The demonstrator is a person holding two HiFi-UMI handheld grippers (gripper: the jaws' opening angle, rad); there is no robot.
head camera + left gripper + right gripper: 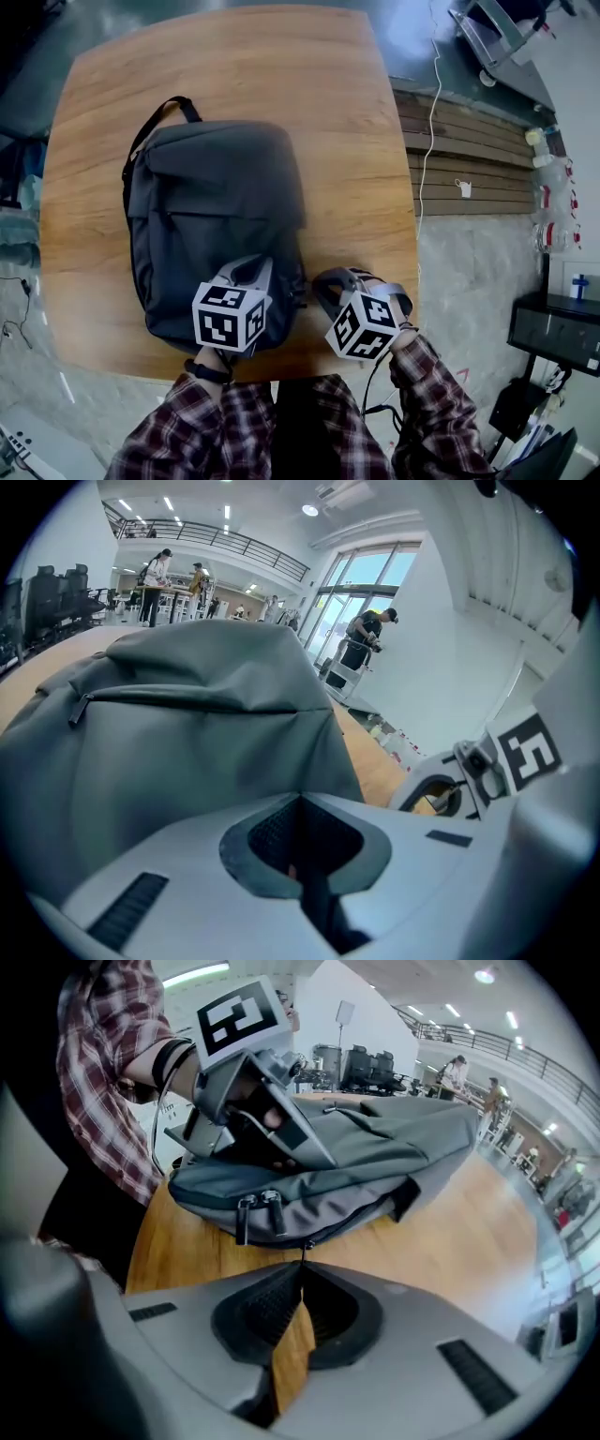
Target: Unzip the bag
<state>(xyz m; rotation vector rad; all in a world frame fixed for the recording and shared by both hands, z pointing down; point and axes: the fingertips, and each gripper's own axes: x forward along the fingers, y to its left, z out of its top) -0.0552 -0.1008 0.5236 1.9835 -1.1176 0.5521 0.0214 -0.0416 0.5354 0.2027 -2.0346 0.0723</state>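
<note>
The dark grey bag is lying flat on the wooden surface, strap end pointing away from the person. The left hand-held gripper is clenched with its tips pushed into the near end of the bag, and I honestly can't tell if any fabric is pinched in there. The right hand-held gripper sits just beside the bag's near right edge, close to two metal zip pulls, and it's clamped shut on what looks like a thin pull hanging off that edge.
</note>
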